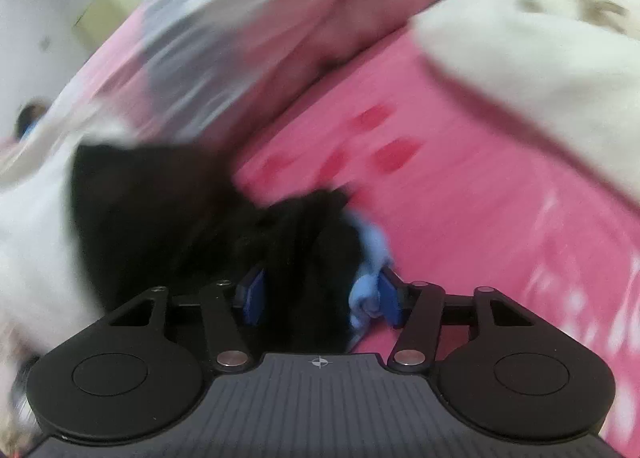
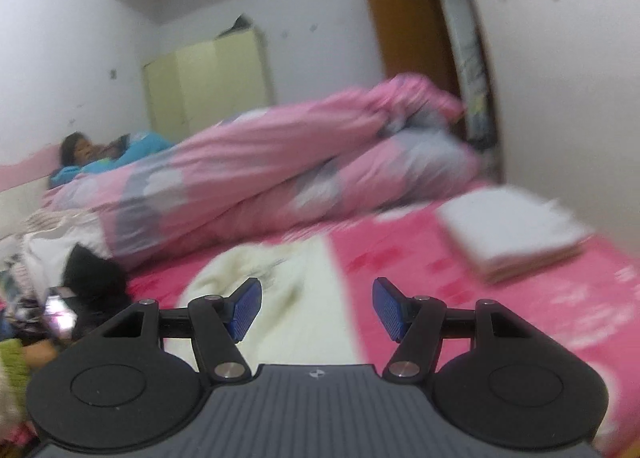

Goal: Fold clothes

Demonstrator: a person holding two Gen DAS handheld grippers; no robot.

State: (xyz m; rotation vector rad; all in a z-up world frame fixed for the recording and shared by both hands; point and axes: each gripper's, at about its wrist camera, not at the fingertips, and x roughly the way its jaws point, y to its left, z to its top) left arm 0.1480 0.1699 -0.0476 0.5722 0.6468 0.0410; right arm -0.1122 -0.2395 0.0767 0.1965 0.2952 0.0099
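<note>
A black garment (image 1: 160, 210) with a light blue part (image 1: 370, 254) lies bunched on the pink bed sheet (image 1: 460, 198). Its near end sits between the jaws of my left gripper (image 1: 320, 296), which stand wide apart and open; the blue cloth brushes the right pad. A cream garment (image 1: 520, 58) lies further right on the sheet. In the right wrist view my right gripper (image 2: 316, 310) hovers open over that cream garment (image 2: 280, 278), with nothing between its fingers. The black garment (image 2: 92, 274) shows at the left there. Both views are blurred.
A rumpled pink duvet (image 2: 260, 170) runs across the back of the bed, and a person (image 2: 100, 154) lies beyond it. A folded white stack (image 2: 512, 230) sits at the right on the sheet. Loose clothes (image 2: 24, 258) are heaped at the left. A wardrobe (image 2: 208, 78) and a door (image 2: 408, 30) stand behind.
</note>
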